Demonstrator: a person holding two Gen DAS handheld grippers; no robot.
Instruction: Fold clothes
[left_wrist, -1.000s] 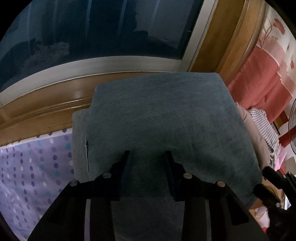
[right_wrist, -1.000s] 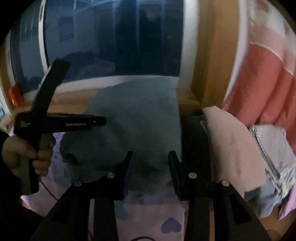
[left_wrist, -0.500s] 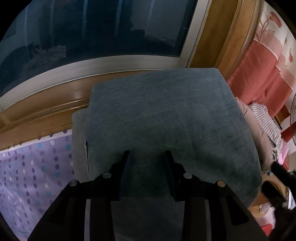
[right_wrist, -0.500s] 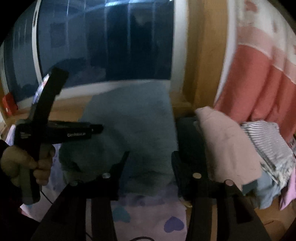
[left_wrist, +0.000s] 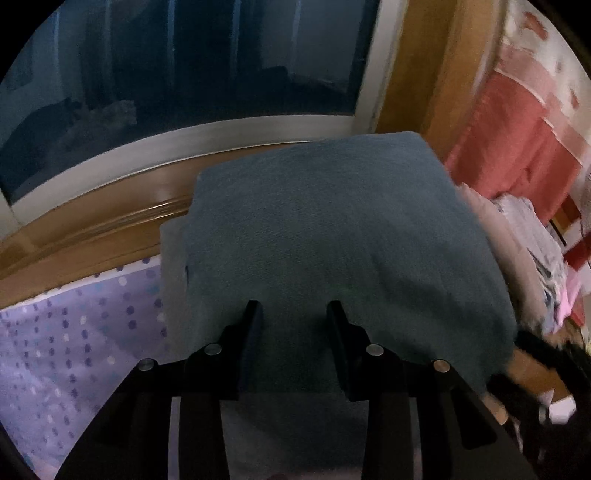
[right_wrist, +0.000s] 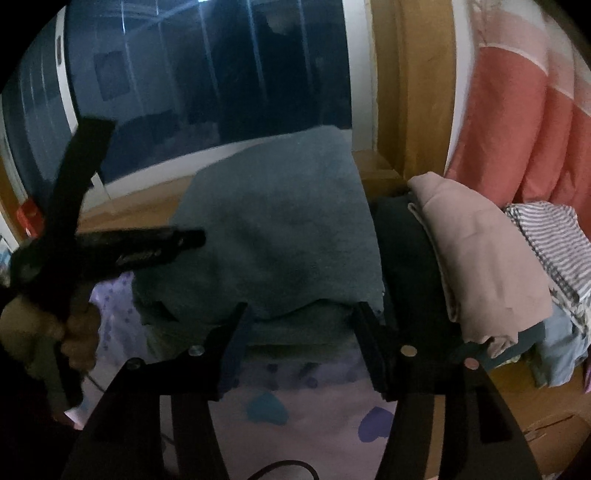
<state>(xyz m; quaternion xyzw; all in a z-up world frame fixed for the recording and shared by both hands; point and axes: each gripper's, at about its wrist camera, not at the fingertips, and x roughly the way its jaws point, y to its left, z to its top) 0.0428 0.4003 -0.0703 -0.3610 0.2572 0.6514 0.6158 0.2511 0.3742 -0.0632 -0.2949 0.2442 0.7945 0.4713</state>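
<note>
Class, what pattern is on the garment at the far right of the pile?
Grey-and-white stripes on the striped garment, clearest in the right wrist view.

We have open bedsheet (right_wrist: 314, 417) toward the bed's near edge, below the folded blue garment (right_wrist: 280, 236). To its right, the stack of folded clothes (right_wrist: 476, 266) blocks our way; behind it, the wooden ledge (left_wrist: 92, 225) and window (left_wrist: 184, 66) close off the far edge.

Each wrist camera looks forward and downward along its own fingers, close over the folded teal garment (left_wrist: 332, 236), facing the dark window (left_wrist: 184, 66). Both views share that garment (right_wrist: 280, 221), the window, and the clothes stack (right_wrist: 480, 258).
</note>
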